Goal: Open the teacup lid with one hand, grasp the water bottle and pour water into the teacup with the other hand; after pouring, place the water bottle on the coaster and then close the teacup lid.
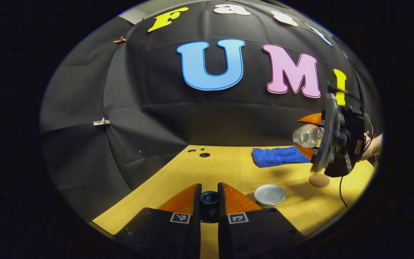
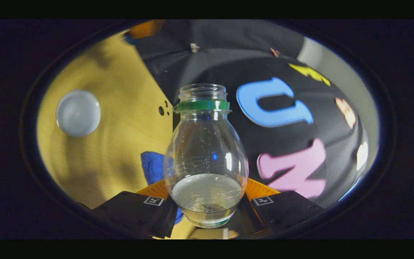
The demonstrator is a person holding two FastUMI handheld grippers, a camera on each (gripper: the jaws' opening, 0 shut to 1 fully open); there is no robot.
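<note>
Dark blue round teacup lid point(image 1: 209, 202) sits clamped between my left gripper point(image 1: 209, 196) fingers, off the cup; my right gripper point(image 2: 207, 201) squeezes the clear plastic water bottle point(image 2: 206, 158), white teacup point(image 2: 78, 113) at ten o'clock, ready for pouring.

Coaster point(image 1: 319, 180) rt of teacup point(image 1: 270, 194).

Dim booth, fisheye warp, motion blur

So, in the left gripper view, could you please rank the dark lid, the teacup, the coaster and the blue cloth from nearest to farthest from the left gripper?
1. Dark lid: between the left gripper fingers.
2. Teacup: just right.
3. Coaster: farther right.
4. Blue cloth: right, toward the wall.
</note>
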